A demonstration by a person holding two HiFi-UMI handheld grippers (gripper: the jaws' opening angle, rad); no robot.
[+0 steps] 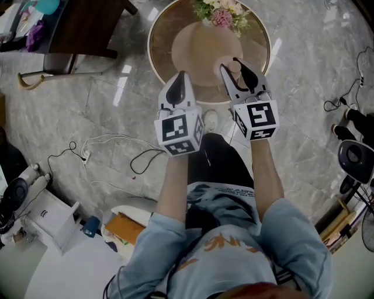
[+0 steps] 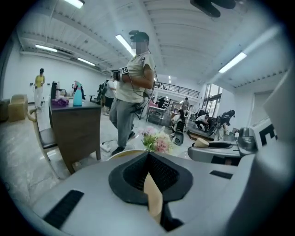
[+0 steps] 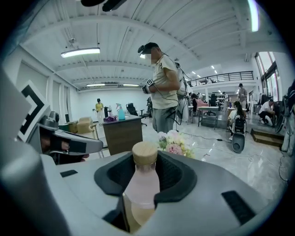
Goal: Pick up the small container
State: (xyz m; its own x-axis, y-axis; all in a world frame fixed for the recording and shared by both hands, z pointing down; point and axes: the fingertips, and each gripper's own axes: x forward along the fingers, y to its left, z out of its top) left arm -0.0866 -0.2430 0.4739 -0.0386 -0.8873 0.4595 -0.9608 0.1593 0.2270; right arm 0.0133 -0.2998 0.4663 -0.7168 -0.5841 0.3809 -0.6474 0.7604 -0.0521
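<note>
The small container [image 3: 139, 186] is a pale pink bottle with a round wooden lid [image 3: 144, 153]. My right gripper [image 3: 144, 171] is shut on its body, and it stands upright between the dark pads. In the head view the right gripper [image 1: 236, 69] holds the container [image 1: 233, 66] above the near edge of the round table [image 1: 159, 35]. My left gripper [image 1: 182, 79] hovers just left of it with its jaws together and nothing in them. In the left gripper view the left gripper [image 2: 148, 157] tips meet, and the right gripper [image 2: 221, 150] shows alongside.
A bunch of pink and white flowers [image 1: 222, 13] stands at the table's far side, behind a tan round mat [image 1: 198, 47]. A dark wooden desk [image 1: 87, 23] is at the upper left. Cables [image 1: 111, 153] lie on the marble floor. A person [image 3: 161, 87] stands beyond the table.
</note>
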